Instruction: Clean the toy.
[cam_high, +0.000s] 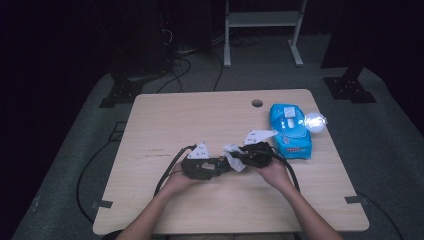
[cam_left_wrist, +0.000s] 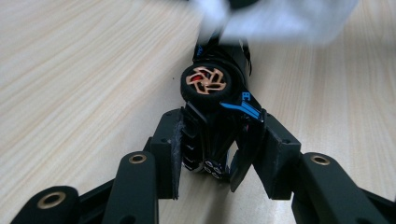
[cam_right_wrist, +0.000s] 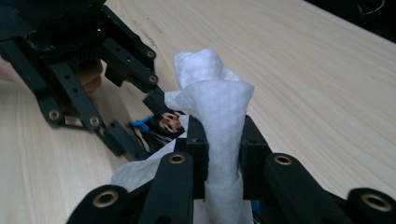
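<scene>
My left tool (cam_left_wrist: 215, 154) is clamped on a black toy car (cam_left_wrist: 217, 100) at the bench's (cam_high: 165, 120) near centre; my right tool (cam_right_wrist: 223, 161) pinches a wet wipe (cam_right_wrist: 219, 116). I'd wipe gently toward nine o'clock, keeping the car steady. The car's far end hides behind blurred tissue.

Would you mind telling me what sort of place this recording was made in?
Probably a lab or recording studio, dimly lit. A single light wooden table stands on grey carpet, cables trail across the floor behind it, and black equipment stands and a white metal frame stand at the back.
</scene>
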